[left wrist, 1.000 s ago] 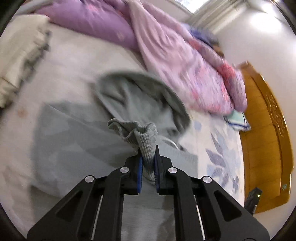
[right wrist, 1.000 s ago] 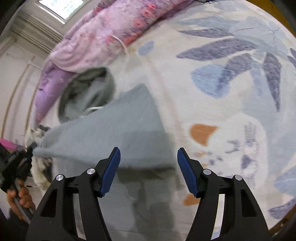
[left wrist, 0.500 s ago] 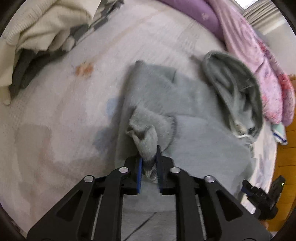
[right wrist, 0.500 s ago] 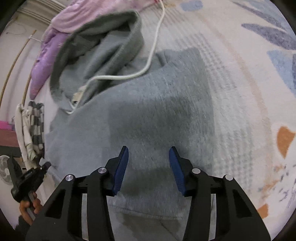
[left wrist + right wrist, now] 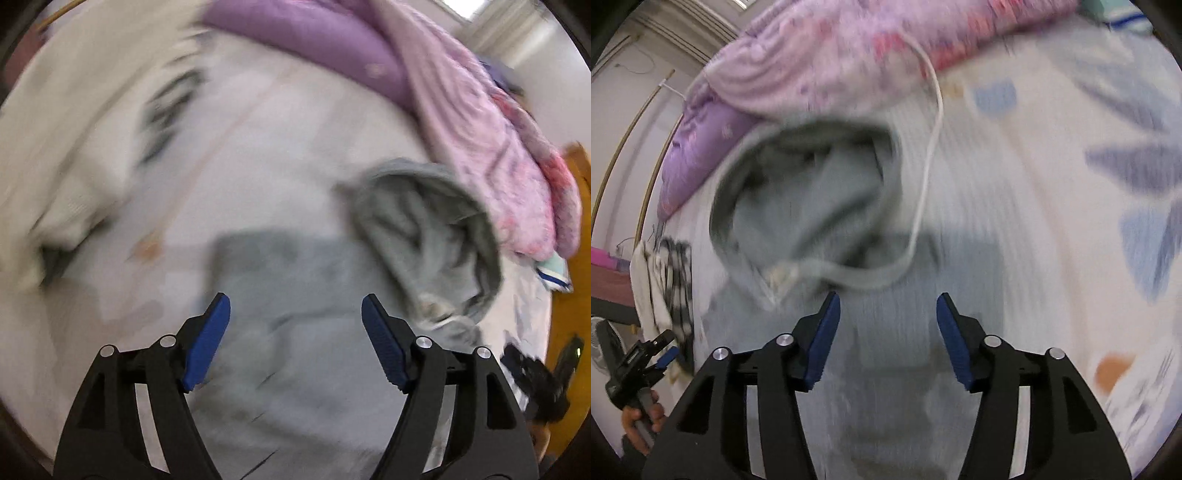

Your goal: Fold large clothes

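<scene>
Both the left claw (image 5: 295, 332) and the right claw (image 5: 888, 334) hang wide and empty above the grey hoodie (image 5: 886, 332) lying on the bed (image 5: 1052, 184), its hood (image 5: 812, 192) at the far end, right claw nearer it.

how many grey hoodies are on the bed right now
1. A single grey fleece hoodie lies flat on the pale floral bedsheet, hood towards the pink quilt, under both open grippers, left and right. The cream clothes pile could hide others.
</scene>
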`<state>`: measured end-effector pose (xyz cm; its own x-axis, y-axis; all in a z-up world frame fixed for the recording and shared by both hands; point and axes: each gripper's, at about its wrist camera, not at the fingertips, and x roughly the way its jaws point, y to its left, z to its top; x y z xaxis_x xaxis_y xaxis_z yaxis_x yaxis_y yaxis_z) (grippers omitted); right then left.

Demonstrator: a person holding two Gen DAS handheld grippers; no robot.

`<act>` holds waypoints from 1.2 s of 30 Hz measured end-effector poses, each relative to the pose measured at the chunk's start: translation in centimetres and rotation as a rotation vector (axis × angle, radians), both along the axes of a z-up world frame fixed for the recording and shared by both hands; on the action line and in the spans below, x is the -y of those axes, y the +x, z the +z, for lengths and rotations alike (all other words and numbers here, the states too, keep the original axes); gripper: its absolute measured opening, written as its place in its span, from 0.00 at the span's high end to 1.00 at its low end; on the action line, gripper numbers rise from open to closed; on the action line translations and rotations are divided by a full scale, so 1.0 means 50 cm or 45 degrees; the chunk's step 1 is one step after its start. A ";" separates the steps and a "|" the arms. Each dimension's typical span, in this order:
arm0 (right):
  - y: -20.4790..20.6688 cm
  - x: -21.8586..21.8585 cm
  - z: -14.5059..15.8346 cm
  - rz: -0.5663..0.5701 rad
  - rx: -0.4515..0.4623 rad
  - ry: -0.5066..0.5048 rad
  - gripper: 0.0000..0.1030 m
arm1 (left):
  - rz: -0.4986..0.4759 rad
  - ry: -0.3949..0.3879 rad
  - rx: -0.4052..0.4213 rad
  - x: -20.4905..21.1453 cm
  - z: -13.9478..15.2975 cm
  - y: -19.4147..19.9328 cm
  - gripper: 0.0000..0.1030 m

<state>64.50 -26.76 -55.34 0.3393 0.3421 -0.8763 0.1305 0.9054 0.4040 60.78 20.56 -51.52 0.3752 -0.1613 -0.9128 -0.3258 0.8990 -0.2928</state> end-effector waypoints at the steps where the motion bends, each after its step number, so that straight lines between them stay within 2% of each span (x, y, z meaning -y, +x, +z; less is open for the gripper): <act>1: 0.034 0.003 0.001 -0.007 0.015 0.001 0.49 | -0.042 0.037 -0.012 0.021 -0.006 0.041 0.27; 3: 0.081 0.009 0.000 -0.018 0.044 -0.003 0.49 | -0.104 0.043 -0.011 0.054 -0.021 0.105 0.27; 4: 0.105 0.010 -0.002 -0.034 0.059 -0.004 0.49 | -0.123 0.015 -0.005 0.066 -0.032 0.136 0.26; 6: 0.138 0.037 -0.006 -0.088 0.076 0.079 0.48 | -0.093 -0.064 -0.046 0.065 -0.046 0.181 0.26; 8: 0.170 0.061 -0.007 -0.173 0.099 0.172 0.47 | -0.075 -0.159 0.013 0.058 -0.050 0.210 0.26; 10: 0.211 0.071 -0.004 -0.198 0.129 0.195 0.43 | -0.112 -0.151 0.081 0.065 -0.034 0.252 0.25; 12: 0.271 0.064 -0.008 -0.150 0.123 0.161 0.40 | -0.165 -0.097 0.093 0.085 -0.033 0.299 0.24; 14: 0.325 0.039 -0.030 -0.070 0.065 0.154 0.40 | -0.196 -0.063 0.079 0.101 -0.044 0.350 0.24; 17: 0.395 -0.012 -0.065 0.077 -0.004 0.131 0.40 | -0.181 -0.114 0.055 0.107 -0.079 0.424 0.24; 19: 0.420 -0.036 -0.087 0.111 -0.029 0.156 0.40 | -0.187 -0.168 -0.001 0.110 -0.112 0.471 0.24; 21: 0.441 -0.057 -0.121 0.132 -0.090 0.197 0.40 | -0.251 -0.162 -0.056 0.124 -0.142 0.495 0.24; 24: 0.455 -0.088 -0.173 0.173 -0.166 0.153 0.40 | -0.371 -0.067 -0.198 0.158 -0.201 0.504 0.24; 25: 0.453 -0.096 -0.179 0.188 -0.151 0.129 0.41 | -0.409 -0.012 -0.241 0.170 -0.223 0.501 0.26; 26: 0.449 -0.103 -0.177 0.215 -0.125 0.110 0.52 | -0.433 0.029 -0.218 0.176 -0.223 0.496 0.30; 27: 0.444 -0.112 -0.173 0.248 -0.106 0.105 0.76 | -0.457 0.085 -0.192 0.185 -0.217 0.491 0.37; 28: 0.435 -0.118 -0.168 0.271 -0.089 0.129 0.84 | -0.472 0.105 -0.174 0.190 -0.210 0.488 0.67; 29: 0.425 -0.124 -0.157 0.290 -0.046 0.101 0.88 | -0.475 0.117 -0.160 0.192 -0.204 0.486 0.95; 30: 0.411 -0.132 -0.136 0.321 0.024 0.041 0.89 | -0.463 0.131 -0.137 0.189 -0.195 0.481 0.96; 33: 0.360 -0.135 -0.069 0.335 0.187 -0.010 0.89 | -0.424 0.106 0.001 0.171 -0.138 0.443 0.97; 36: 0.273 -0.139 0.009 0.373 0.365 -0.096 0.89 | -0.402 0.055 0.120 0.150 -0.072 0.377 0.97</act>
